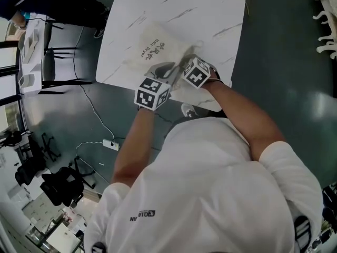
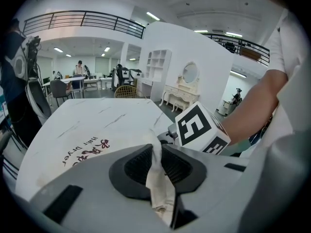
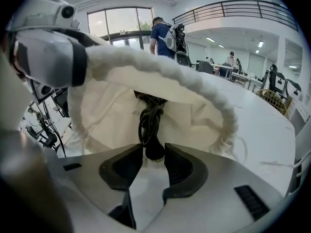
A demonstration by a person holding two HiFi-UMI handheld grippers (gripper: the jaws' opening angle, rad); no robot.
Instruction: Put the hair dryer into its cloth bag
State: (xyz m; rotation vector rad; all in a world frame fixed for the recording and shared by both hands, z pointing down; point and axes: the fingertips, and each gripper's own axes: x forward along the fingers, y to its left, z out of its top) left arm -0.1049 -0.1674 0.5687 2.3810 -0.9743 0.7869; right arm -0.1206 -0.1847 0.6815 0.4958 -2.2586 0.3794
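Left hand-held gripper (image 2: 156,152) pinches a fold of the cloth bag (image 2: 85,152) at lower centre. Right hand-held gripper (image 3: 154,152) clamps the hair dryer's black cord (image 3: 148,120), coiled in the bag's open mouth mid-frame. Beyond, the bag lies on the white marbled worktop (image 1: 174,15).

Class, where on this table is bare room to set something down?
Bare: marble table beyond the cloth bag, to its far edge. Crowded: near edge, where left gripper pinches the bag and right gripper grips the power cord.
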